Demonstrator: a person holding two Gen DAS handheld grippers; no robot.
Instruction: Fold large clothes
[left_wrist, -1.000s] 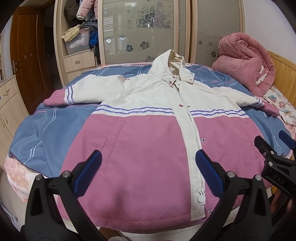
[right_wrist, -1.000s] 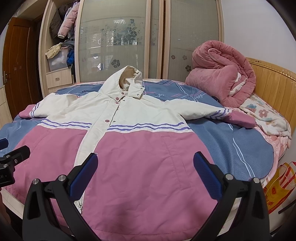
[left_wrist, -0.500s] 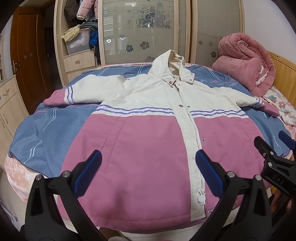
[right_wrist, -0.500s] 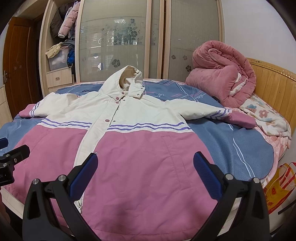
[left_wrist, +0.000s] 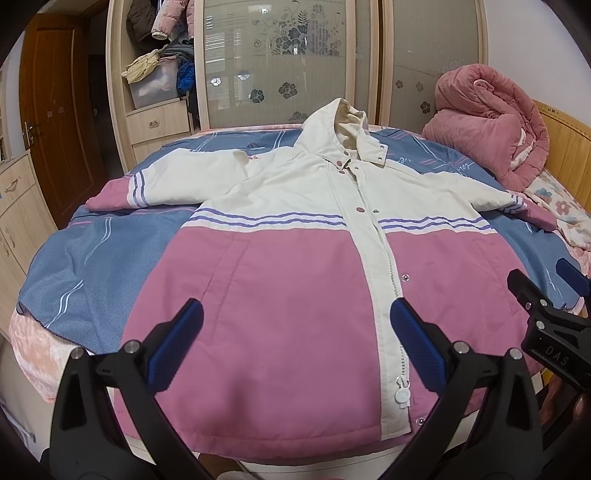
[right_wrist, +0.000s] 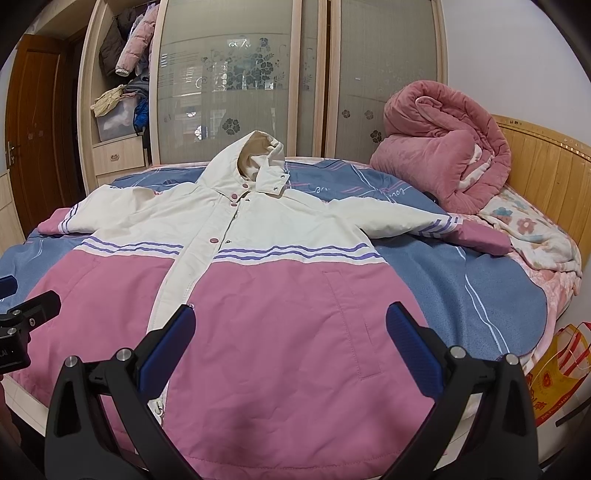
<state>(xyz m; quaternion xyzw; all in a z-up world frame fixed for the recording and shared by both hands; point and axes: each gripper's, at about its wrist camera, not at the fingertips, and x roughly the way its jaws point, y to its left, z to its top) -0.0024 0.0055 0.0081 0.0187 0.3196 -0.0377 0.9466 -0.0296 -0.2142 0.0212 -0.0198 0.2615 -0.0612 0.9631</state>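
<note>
A large hooded jacket (left_wrist: 280, 280), cream on top and pink below with purple stripes, lies flat and face up on the bed, sleeves spread to both sides. It also shows in the right wrist view (right_wrist: 280, 295). My left gripper (left_wrist: 295, 332) is open and empty above the jacket's lower left front, near the hem. My right gripper (right_wrist: 290, 332) is open and empty above the lower right front. The right gripper also shows at the right edge of the left wrist view (left_wrist: 546, 306). The left gripper shows at the left edge of the right wrist view (right_wrist: 22, 314).
The bed has a blue quilt (left_wrist: 88, 266). A rolled pink duvet (right_wrist: 439, 147) sits at the far right by the wooden headboard (right_wrist: 546, 170). A wardrobe with frosted doors (left_wrist: 288, 62) stands behind. A yellow bag (right_wrist: 561, 376) lies on the floor at right.
</note>
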